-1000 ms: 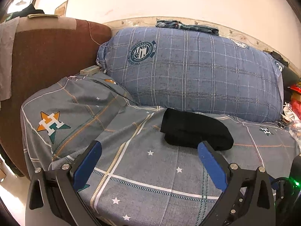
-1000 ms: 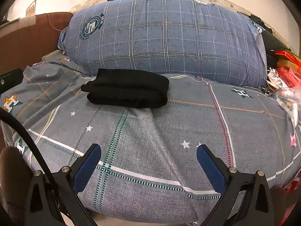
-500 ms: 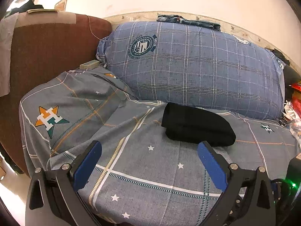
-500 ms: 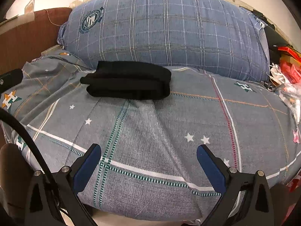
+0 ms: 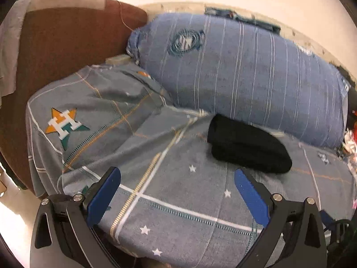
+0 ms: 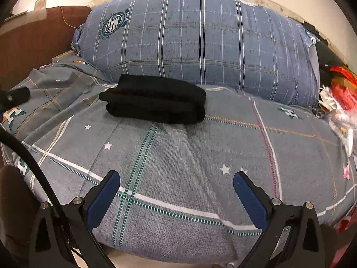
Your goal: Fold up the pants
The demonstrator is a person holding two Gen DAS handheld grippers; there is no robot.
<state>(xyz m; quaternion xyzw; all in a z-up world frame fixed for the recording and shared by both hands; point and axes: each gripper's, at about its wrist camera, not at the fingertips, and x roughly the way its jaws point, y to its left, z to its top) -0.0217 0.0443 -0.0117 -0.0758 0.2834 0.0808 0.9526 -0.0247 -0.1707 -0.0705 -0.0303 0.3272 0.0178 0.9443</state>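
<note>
Your black pants (image 6: 154, 101) lie as a compact, layered bundle on the grey star-print bedspread (image 6: 178, 156), with their far edge just against the foot of the big blue plaid pillow (image 6: 200, 42). From the left view the bundle (image 5: 247, 145) sits right of centre, beyond the right-hand finger. The stacked layers and squared ends suggest the folding is done or nearly so, and the spot against the pillow looks chosen to keep the bundle out of the way on flat bedding.

Your left gripper (image 5: 177, 186) has its jaws spread wide and holds nothing; it hangs over the bedspread short of the pants, apart from them. Your right gripper (image 6: 176, 186) is the same: jaws wide, nothing between them, well short of the bundle. Both standing off with empty jaws reads as a release position, leaving the fabric undisturbed.

The left view is blurred, so fine detail of the fold is unclear there. At the left stands a brown headboard (image 5: 62, 51); at the far right edge of the bed lies a heap of red and white clutter (image 6: 337, 98). If you want a tidier result, one loose corner at the bundle's left end could take a tuck.
</note>
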